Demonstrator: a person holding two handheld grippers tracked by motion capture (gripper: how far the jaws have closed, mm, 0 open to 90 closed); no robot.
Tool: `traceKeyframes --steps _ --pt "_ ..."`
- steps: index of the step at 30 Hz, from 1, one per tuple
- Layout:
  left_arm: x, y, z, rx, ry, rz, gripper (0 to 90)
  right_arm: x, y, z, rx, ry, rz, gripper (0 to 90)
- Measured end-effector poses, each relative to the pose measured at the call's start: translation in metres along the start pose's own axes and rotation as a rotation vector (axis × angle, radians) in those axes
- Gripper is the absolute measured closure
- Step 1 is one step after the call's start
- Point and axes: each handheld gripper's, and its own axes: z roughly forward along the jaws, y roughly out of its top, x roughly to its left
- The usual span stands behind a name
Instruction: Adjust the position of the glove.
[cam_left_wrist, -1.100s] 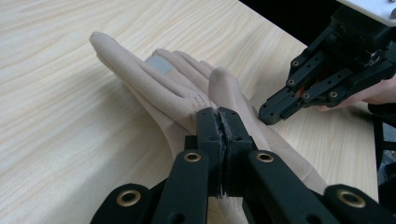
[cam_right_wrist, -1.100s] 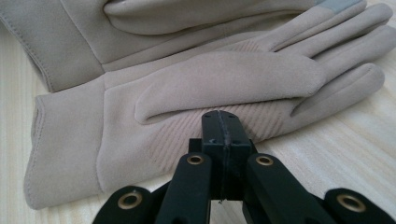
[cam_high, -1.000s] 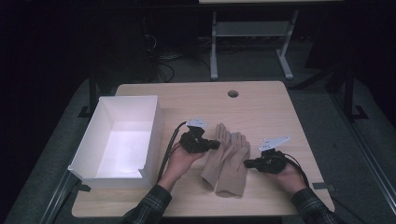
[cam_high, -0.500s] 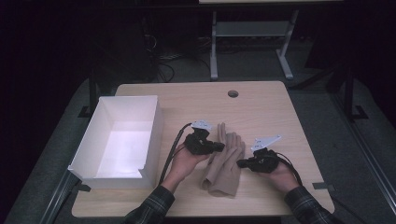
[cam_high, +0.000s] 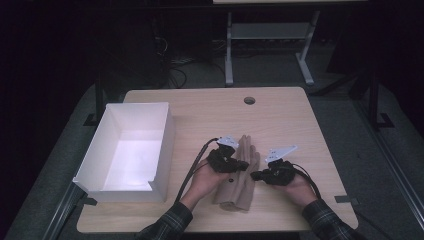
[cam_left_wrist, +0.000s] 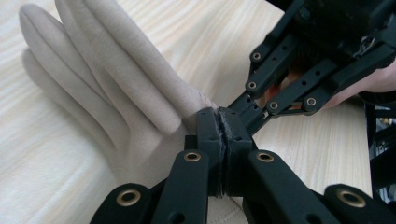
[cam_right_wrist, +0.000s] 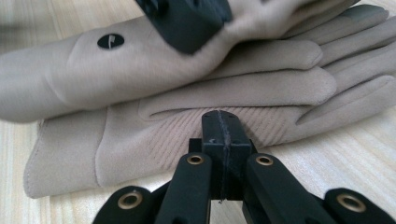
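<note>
Two beige gloves (cam_high: 239, 187) lie stacked on the wooden table (cam_high: 285, 125), fingers pointing away from me. In the right gripper view the upper glove (cam_right_wrist: 140, 60) carries a black logo and the lower glove (cam_right_wrist: 135, 135) shows a ribbed palm. My left gripper (cam_high: 243, 165) is shut with upper-glove cloth (cam_left_wrist: 116, 93) bunched at its tips (cam_left_wrist: 219, 114). My right gripper (cam_high: 254, 175) is shut, its tips (cam_right_wrist: 222, 116) lying over the lower glove's near edge with no cloth visibly between them. The two grippers' tips almost touch.
An open white box (cam_high: 169, 150) stands on the table's left side. A round cable hole (cam_high: 249, 100) sits near the far edge. Black cables trail from both grippers toward me. Beyond the table are a dark floor and a metal frame.
Both grippers have closed in on the gloves from either side, the left moving right and the right moving left. The gloves have shifted slightly toward me.
</note>
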Motion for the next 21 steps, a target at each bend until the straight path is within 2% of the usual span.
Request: traceKeyframes --steps 9,11,13,15,16,17,21 --pt "-0.002 0.0 0.009 -0.01 -0.007 -0.007 86.1 0.0 -0.001 -0.001 0.001 0.0 0.002 89.8" --pt "-0.004 0.002 0.003 -0.042 -0.004 0.015 79.5 -0.002 -0.002 -0.007 -0.007 -0.011 0.002 85.9" --pt "-0.007 0.005 -0.001 -0.056 -0.001 0.043 77.8 -0.005 -0.004 -0.013 -0.019 -0.028 0.011 80.8" --pt "-0.008 0.005 -0.002 -0.059 -0.002 0.048 82.8 -0.008 -0.006 -0.015 -0.027 -0.04 0.019 79.0" --pt "-0.011 0.004 -0.004 -0.045 -0.004 0.057 86.0 -0.012 -0.009 -0.022 -0.035 -0.068 0.031 71.8" --pt "-0.012 0.002 -0.004 -0.039 -0.006 0.055 88.8 -0.015 -0.011 -0.025 -0.042 -0.089 0.04 68.5" --pt "-0.016 -0.006 0.001 -0.015 -0.016 0.036 89.6 -0.026 -0.021 -0.039 -0.059 -0.172 0.072 52.6"
